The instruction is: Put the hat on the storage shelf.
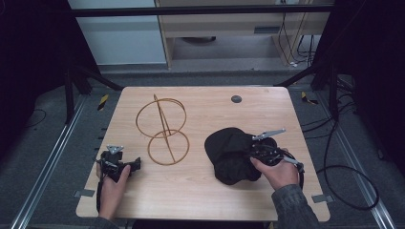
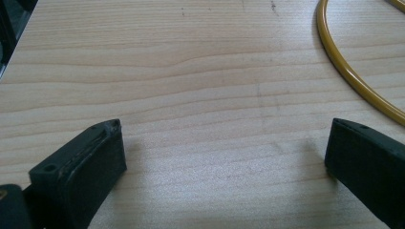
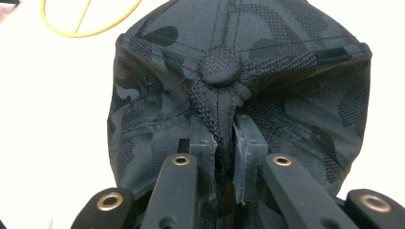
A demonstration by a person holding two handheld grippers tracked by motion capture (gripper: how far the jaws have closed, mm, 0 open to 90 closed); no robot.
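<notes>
At right of centre in the high view, we see the right gripper (image 1: 260, 151) clamped into the crown of a black cap (image 1: 229, 155) that lies on the light wooden table (image 1: 200, 191). In the right gripper view, the two black jaws stand almost together at the bottom centre of the frame, with a fold of the cap's dark camouflage fabric (image 3: 229, 95) pinched between them just below the crown's cloth button (image 3: 219, 64). The fabric puckers and bunches where they bite. The person's right hand (image 1: 277, 174) comes in from the lower right of the high view, wrapped around the gripper's body, and a black cable loops off the table's right edge.

In the lower left of the high view, the left gripper (image 1: 114, 164) rests on the table in the person's left hand (image 1: 112, 188), well apart from the cap. In the left gripper view, its fingers (image 2: 86, 167) are spread wide, one in the lower left of the frame and the other in the lower right, with bare wood between them.

A golden wire stand (image 1: 162, 129) of two hoops sits left of centre in the high view, between the two grippers. One curve of its hoop (image 2: 353, 76) crosses the upper right of the left gripper view.
</notes>
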